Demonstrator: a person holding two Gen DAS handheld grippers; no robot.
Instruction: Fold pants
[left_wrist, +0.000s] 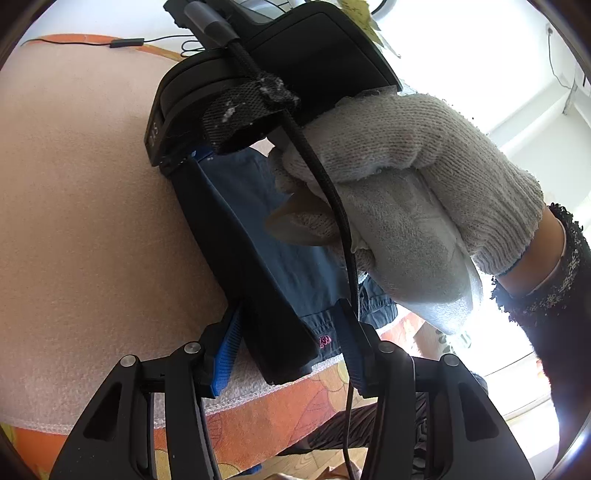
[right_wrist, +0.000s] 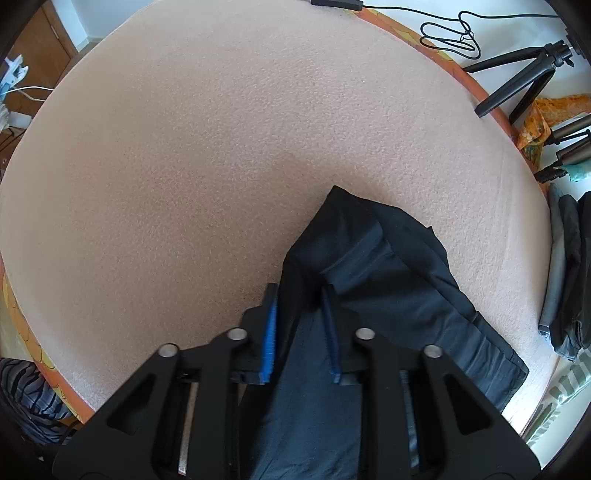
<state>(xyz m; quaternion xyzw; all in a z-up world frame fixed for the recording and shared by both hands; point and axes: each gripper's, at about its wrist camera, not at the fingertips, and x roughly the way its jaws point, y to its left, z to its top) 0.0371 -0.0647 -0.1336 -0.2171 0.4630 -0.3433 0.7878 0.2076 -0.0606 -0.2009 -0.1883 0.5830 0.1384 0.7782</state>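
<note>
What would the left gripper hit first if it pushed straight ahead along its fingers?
Likely the right gripper's black body, which already sits between the left gripper's open fingers, over the dark blue pants. Depth is hard to judge.
</note>
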